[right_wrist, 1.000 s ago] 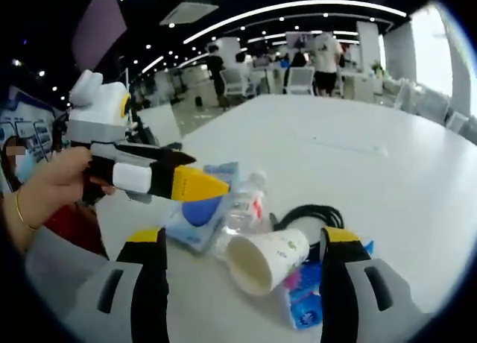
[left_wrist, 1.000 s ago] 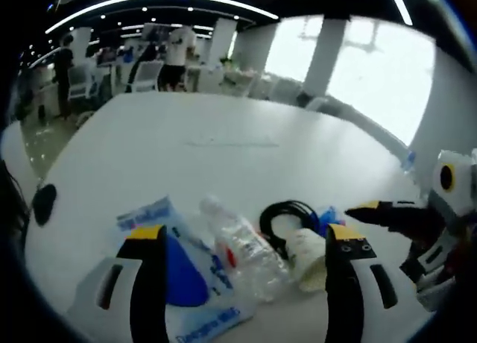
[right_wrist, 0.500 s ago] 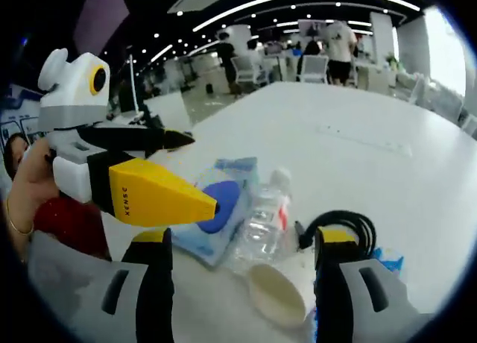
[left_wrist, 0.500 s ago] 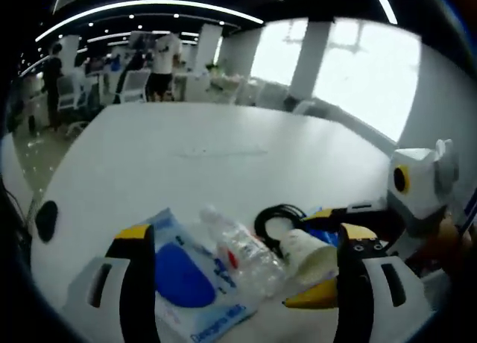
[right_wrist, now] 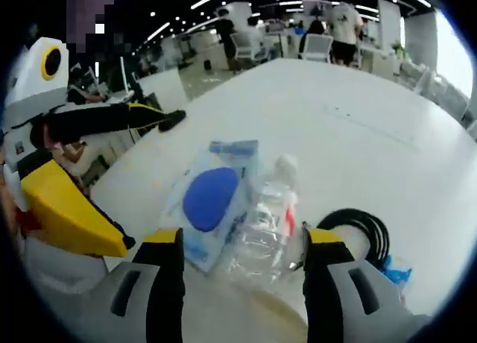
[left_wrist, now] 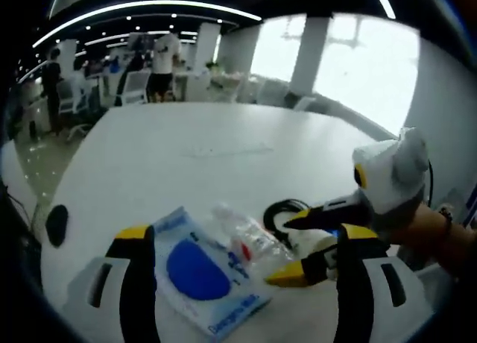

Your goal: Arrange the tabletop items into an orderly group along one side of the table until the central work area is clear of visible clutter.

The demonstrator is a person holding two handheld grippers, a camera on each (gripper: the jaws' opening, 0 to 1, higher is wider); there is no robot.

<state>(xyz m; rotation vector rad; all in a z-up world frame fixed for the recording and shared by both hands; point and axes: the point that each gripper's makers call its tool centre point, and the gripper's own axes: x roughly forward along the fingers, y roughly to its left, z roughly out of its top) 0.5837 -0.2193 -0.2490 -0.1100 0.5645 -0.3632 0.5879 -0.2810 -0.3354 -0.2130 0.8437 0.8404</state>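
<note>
On the white table (left_wrist: 223, 149) lie a blue-and-white packet (left_wrist: 201, 272), a crumpled clear bottle (left_wrist: 250, 238), a coiled black cable (left_wrist: 283, 209) and a paper cup (left_wrist: 311, 242). My left gripper (left_wrist: 246, 235) is open above the packet and bottle; in the right gripper view it (right_wrist: 149, 183) hangs at the left, jaws apart. My right gripper (left_wrist: 287, 246) reaches in from the right with one jaw on each side of the cup. In the right gripper view the cup's rim (right_wrist: 261, 313) fills the gap between my right gripper's (right_wrist: 244, 238) jaws, beyond which lie the packet (right_wrist: 212, 197), bottle (right_wrist: 272, 216) and cable (right_wrist: 358, 231).
A small blue wrapper (right_wrist: 395, 268) lies beside the cable. A black oval object (left_wrist: 56, 224) sits near the table's left edge. The far half of the table is bare. Chairs and standing people (left_wrist: 160, 56) are beyond the far end.
My right gripper has moved forward over the paper cup, which now sits deep between its jaws, and the jaws have narrowed. The left gripper has drifted slightly; packet, bottle and cable stay put.
</note>
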